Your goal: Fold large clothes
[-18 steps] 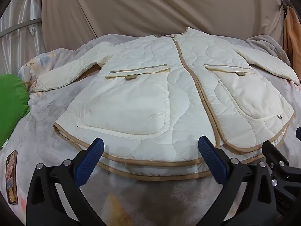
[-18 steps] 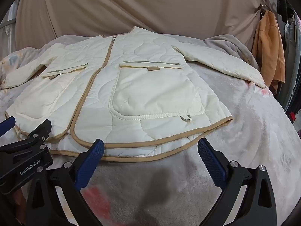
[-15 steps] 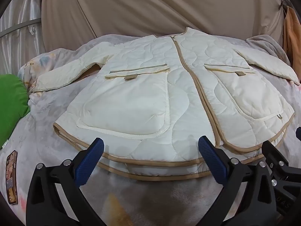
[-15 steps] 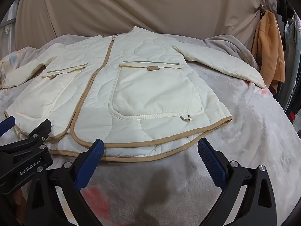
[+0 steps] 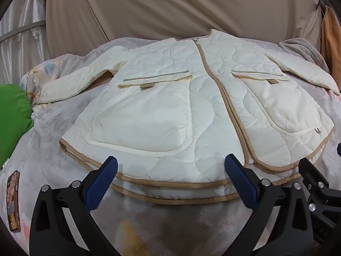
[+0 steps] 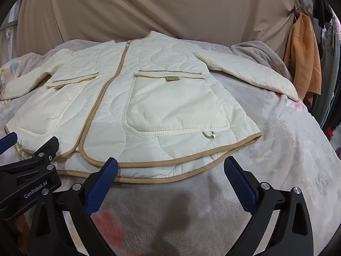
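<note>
Across the middle of the bed (image 5: 162, 221), zip front up and collar toward the far edge: a cream quilted jacket (image 5: 208, 115) with tan binding, both sleeves thrown out toward the left and right edges, hem toward the near edge. Nothing folded yet, by the look of it.

Best begun with a sleeve. Likely sequence: pinch the left sleeve (image 5: 70, 83) near the cuff, carry it inward over the chest pocket (image 5: 140, 119), lay it flat; same for the right sleeve (image 6: 253, 74). Worth pinching only the sleeve, not the fleece blanket beneath. Padded fabric probably springy, so a press along each crease would help. Worth keeping the two hem layers aligned when the bottom is brought up toward the collar.

Left gripper (image 5: 170, 177): jaws spread fully wide, nothing between the blue pads (image 5: 102, 183), hovering just short of the hem, not touching the cloth. Right gripper (image 6: 170, 177): likewise spread wide and empty, over bare blanket at the near edge, beside the left one.

At the left edge, a green cushion (image 5: 12, 115); near the front left corner, a phone (image 5: 13, 200).
</note>
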Available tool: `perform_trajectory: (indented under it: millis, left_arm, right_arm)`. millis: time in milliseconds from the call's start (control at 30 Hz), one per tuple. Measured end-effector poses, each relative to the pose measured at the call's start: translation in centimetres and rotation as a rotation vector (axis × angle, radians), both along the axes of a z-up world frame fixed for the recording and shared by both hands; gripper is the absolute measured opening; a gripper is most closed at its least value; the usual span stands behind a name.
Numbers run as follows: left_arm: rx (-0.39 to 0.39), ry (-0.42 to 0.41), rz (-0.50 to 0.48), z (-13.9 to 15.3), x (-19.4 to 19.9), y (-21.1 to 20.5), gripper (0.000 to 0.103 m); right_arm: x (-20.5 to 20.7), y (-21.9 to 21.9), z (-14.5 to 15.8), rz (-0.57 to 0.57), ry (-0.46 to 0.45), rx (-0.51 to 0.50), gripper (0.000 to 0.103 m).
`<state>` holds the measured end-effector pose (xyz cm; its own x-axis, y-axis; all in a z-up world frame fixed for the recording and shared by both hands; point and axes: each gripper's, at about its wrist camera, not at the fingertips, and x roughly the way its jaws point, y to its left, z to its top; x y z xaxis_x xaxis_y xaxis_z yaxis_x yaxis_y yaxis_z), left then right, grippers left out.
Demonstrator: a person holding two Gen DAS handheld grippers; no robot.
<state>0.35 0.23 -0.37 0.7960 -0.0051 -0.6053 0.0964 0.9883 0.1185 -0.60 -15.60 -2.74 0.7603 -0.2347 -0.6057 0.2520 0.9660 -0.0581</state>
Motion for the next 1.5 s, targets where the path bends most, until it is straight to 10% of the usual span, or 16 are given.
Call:
perform_trajectory:
  millis: [1500]
  left_arm:
    - [0.036, 0.004, -0.013, -0.4, -0.3, -1.0, 0.098]
  right_arm:
    - [0.3, 0.6, 0.2, 0.006, 0.002, -0.019, 0.098]
